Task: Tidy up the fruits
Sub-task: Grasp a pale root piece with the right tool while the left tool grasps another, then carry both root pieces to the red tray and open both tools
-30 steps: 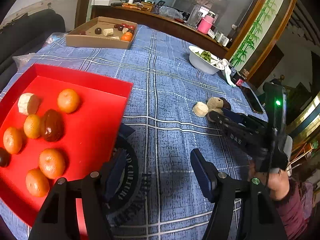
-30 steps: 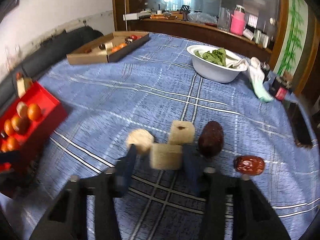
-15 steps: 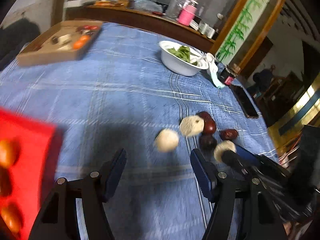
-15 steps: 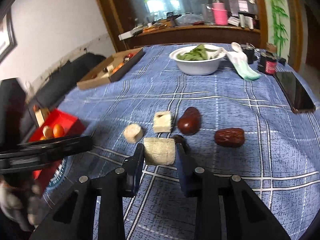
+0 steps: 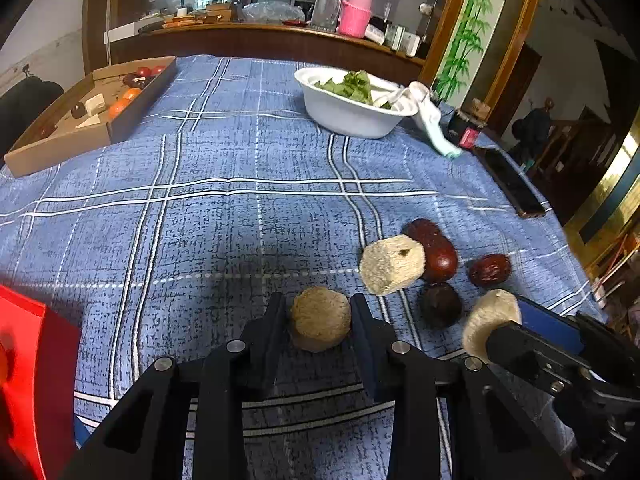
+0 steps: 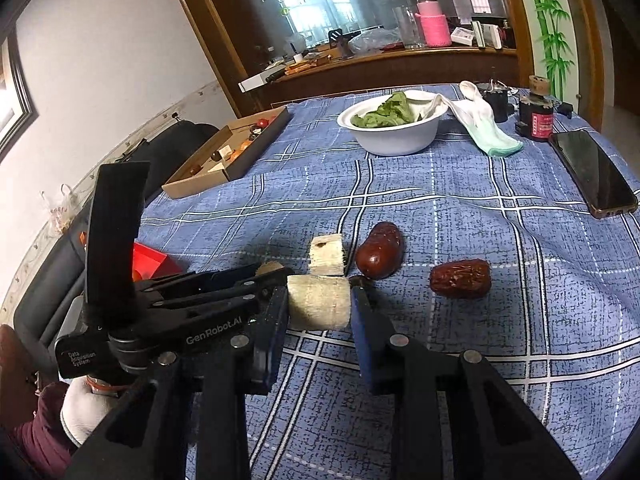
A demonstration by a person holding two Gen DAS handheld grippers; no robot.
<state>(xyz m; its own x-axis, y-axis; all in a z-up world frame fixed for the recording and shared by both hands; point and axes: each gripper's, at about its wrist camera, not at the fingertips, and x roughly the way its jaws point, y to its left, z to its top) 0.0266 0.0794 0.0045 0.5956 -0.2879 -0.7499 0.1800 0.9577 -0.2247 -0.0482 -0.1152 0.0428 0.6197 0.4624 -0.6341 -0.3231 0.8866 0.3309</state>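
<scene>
My left gripper (image 5: 319, 316) is shut on a round beige fruit piece (image 5: 320, 317) resting on the blue checked cloth. My right gripper (image 6: 319, 300) is shut on a pale cylindrical fruit piece (image 6: 318, 302), held just above the cloth; that piece also shows in the left wrist view (image 5: 490, 320). Another pale chunk (image 5: 392, 264) lies beside a smooth red date (image 5: 436, 250), a wrinkled date (image 5: 490, 270) and a dark fruit (image 5: 440, 304). The red tray (image 5: 28, 380) is at the left edge.
A cardboard box (image 5: 60, 136) with fruit sits far left. A white bowl (image 5: 352, 114) of greens, a cloth (image 6: 486, 128), a small jar (image 6: 536, 114) and a phone (image 6: 592, 176) stand at the far right.
My left gripper swung from the red tray to the loose fruit and closed on the round beige piece. My right gripper closed on the pale cylindrical piece and lifted it slightly.
</scene>
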